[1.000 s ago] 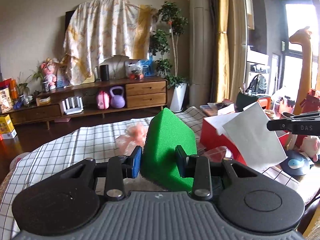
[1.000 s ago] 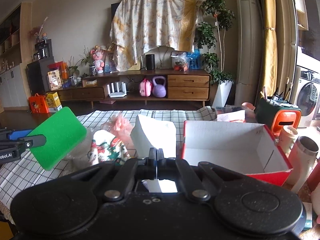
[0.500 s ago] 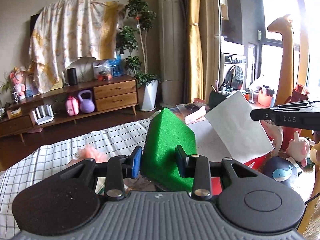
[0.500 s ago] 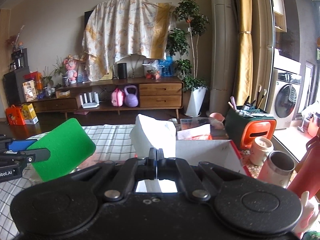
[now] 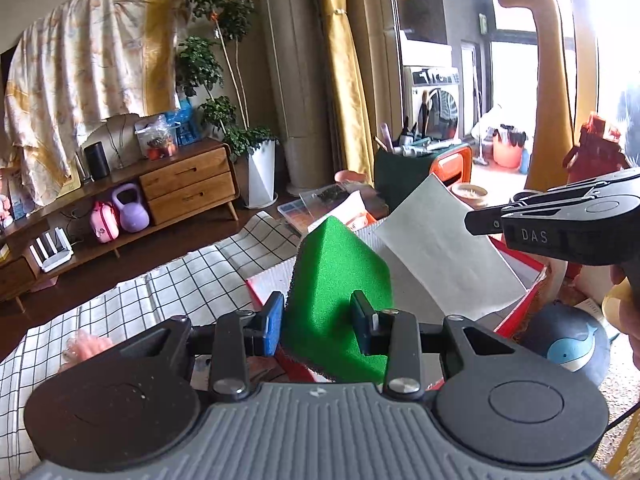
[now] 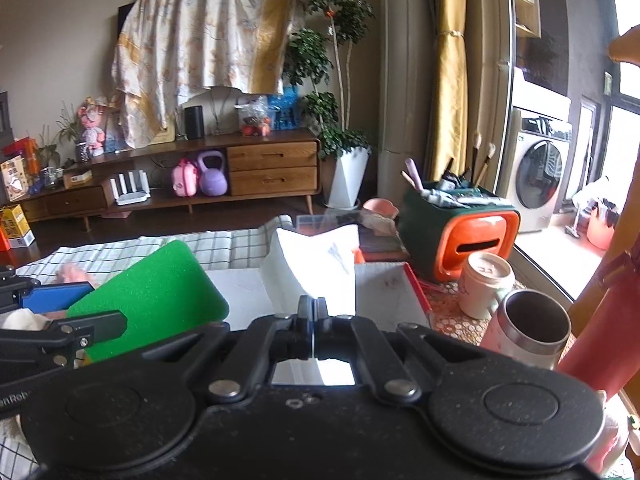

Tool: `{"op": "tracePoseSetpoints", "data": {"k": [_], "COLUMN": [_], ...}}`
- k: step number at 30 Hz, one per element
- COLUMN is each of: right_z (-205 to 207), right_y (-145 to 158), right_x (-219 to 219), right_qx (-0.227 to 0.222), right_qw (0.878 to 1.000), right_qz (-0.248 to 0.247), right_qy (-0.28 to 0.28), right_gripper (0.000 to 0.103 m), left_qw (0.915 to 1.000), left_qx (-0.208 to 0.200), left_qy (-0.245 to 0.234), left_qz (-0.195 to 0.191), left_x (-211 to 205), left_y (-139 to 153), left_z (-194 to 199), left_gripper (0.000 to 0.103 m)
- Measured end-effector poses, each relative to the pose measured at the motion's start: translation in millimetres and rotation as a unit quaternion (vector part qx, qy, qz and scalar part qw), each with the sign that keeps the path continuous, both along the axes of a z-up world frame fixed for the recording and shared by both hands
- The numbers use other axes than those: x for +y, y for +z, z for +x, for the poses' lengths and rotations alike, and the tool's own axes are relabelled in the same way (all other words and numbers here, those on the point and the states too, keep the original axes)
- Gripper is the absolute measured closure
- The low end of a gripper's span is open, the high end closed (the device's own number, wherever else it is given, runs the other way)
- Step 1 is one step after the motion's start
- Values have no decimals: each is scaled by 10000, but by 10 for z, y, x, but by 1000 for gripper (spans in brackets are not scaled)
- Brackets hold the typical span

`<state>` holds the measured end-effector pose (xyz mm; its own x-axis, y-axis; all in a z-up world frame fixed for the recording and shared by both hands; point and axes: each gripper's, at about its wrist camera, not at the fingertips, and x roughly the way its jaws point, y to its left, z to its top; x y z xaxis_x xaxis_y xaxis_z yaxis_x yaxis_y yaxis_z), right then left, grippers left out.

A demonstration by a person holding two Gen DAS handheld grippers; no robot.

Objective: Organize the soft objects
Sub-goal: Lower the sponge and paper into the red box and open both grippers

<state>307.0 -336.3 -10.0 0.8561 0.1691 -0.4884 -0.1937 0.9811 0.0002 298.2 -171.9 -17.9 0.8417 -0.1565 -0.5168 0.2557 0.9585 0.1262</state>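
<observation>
My left gripper [image 5: 318, 322] is shut on a green sponge [image 5: 340, 280] and holds it in the air over the near left part of a red box with a white inside [image 5: 528, 284]. The sponge also shows in the right wrist view [image 6: 148, 300]. My right gripper [image 6: 313, 320] is shut on a white folded cloth [image 6: 316, 268] and holds it above the same box [image 6: 412, 284]. In the left wrist view the cloth [image 5: 444, 256] hangs over the box to the right of the sponge. A pink fluffy object [image 5: 86, 346] lies on the checked cloth.
A checked tablecloth [image 5: 120, 312] covers the table. Right of the box stand a steel cup [image 6: 528, 328], a white cup [image 6: 486, 280] and a green-orange organizer [image 6: 460, 232]. A dark whale cushion [image 5: 568, 348] lies near the box. A wooden sideboard [image 6: 240, 172] is behind.
Both grippers have moved right and forward with their loads. The sponge and the white cloth now hang over the red box instead of beside it.
</observation>
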Motion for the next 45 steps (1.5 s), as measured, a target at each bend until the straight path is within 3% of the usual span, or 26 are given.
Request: {"op": "tracePoseSetpoints", "data": {"k": [11, 18, 26, 35, 41, 45], "right_z": [348, 554, 683, 719, 705, 681], "right_y": [-374, -579, -806, -965, -961, -936], "right_x": [-145, -222, -228, -237, -228, -223], "right_qx": [570, 957, 1360, 1738, 1782, 1790], "right_qw": [9982, 9949, 9899, 9838, 9832, 9831], "right_qz": [1, 83, 195, 339, 359, 352], "right_qy": [-170, -312, -336, -295, -191, -119], "right_gripper": [103, 103, 103, 103, 89, 86], "left_qw": [9981, 9922, 9874, 9763, 9733, 9725], "left_qx": [616, 1218, 1571, 2152, 2276, 2314], "left_qy": [25, 218, 188, 134, 181, 217], "left_qz": [88, -180, 44, 174, 218, 158], "left_x": [-304, -360, -507, -578, -587, -557], "left_y": [-341, -541, -702, -850, -879, -857], "left_z": [592, 921, 1098, 1229, 1229, 1224], "left_gripper": [68, 68, 68, 67, 66, 56]}}
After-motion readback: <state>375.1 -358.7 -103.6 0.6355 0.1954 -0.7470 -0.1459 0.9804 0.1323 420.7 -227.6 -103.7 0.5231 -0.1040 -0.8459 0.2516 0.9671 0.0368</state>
